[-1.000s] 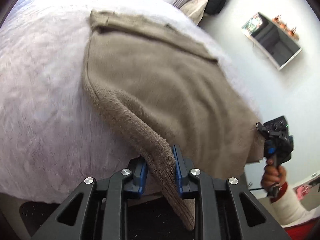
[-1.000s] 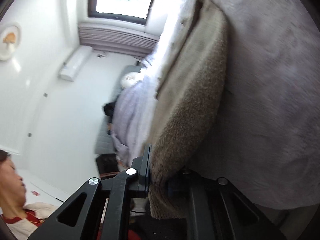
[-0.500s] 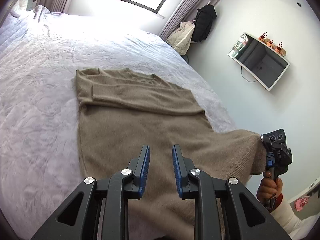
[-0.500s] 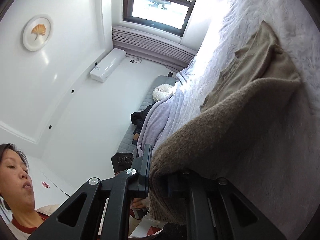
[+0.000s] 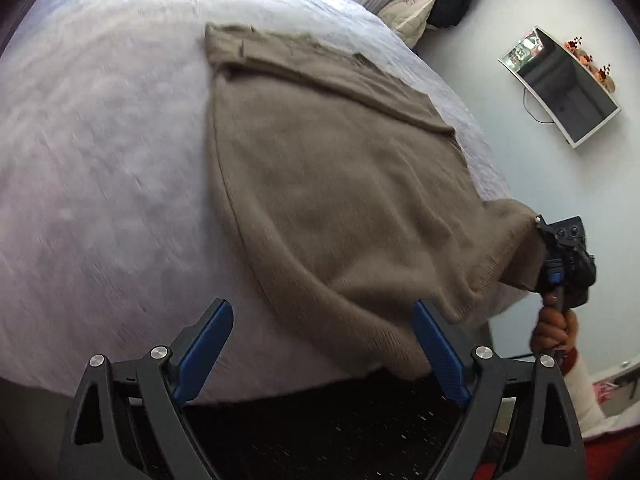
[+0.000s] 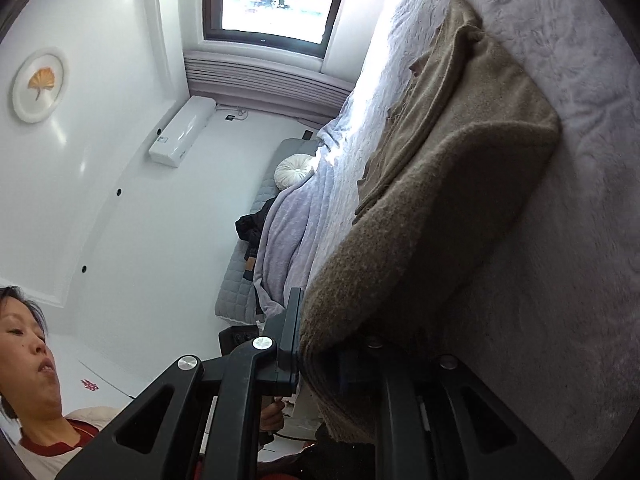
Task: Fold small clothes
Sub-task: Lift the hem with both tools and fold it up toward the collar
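The soft brown knitted sweater (image 5: 332, 184) is laid flat on the pale lilac quilted bed cover (image 5: 100, 160); its long axis runs from the collar end, far up the bed, down to the hem at the near edge, approx. straight away from the left gripper (image 5: 320, 344).

The left gripper's blue-padded jaws are spread wide & are opening; nothing is pinched by them; the near hem corner of the sweater is seen between them, draped over the bed edge, not pressed by either pad.

The right gripper (image 6: 332, 360) is pressed together on the other hem corner (image 6: 344, 320); that corner is held up off the bed, so the cloth is pulled into a raised ridge on that side; in the left wrist view it is seen well off to the right, w/ a hand (image 5: 554, 330) round its handle.

So the sweater lies ahead of both tools; the free corner is nearest the left gripper. It is judged that this corner must be taken hold of first, so both hem corners can be carried up toward the collar.
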Action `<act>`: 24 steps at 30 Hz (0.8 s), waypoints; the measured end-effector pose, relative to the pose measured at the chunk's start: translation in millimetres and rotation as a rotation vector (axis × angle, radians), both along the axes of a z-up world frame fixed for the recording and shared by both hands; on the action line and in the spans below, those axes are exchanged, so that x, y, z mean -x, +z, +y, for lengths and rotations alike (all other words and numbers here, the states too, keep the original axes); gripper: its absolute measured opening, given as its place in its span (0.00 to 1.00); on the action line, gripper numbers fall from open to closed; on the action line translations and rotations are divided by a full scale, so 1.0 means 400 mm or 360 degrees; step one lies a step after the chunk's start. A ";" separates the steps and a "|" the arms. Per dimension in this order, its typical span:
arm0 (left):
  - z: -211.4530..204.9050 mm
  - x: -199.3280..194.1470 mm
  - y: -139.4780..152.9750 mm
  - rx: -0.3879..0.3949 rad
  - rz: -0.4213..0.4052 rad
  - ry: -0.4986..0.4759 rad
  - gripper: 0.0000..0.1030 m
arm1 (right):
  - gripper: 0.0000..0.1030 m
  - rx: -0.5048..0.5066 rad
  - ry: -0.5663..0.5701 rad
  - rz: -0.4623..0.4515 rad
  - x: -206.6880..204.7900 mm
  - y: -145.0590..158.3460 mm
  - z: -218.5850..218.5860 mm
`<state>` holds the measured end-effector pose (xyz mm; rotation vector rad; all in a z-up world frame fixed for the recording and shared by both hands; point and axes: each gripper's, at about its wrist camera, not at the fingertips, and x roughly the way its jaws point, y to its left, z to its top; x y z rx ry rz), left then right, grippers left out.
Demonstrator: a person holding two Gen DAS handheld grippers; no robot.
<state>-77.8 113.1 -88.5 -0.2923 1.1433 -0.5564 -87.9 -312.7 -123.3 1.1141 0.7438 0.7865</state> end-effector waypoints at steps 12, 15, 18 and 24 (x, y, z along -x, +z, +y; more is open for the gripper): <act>-0.141 -0.026 -0.083 0.0096 0.0162 -0.0076 0.82 | 0.17 0.0035 -0.0042 0.0008 0.056 0.008 -0.001; -0.156 -0.022 -0.078 -0.0023 0.0107 -0.0094 0.39 | 0.17 0.0136 -0.0031 0.0105 0.049 -0.013 0.012; -0.130 -0.031 -0.069 0.0090 0.0124 -0.0054 0.19 | 0.13 0.0215 -0.0045 0.0128 0.043 -0.020 0.026; -0.102 -0.057 0.064 0.0299 -0.0124 0.0016 0.18 | 0.12 0.0047 -0.0106 -0.0137 0.018 0.103 0.000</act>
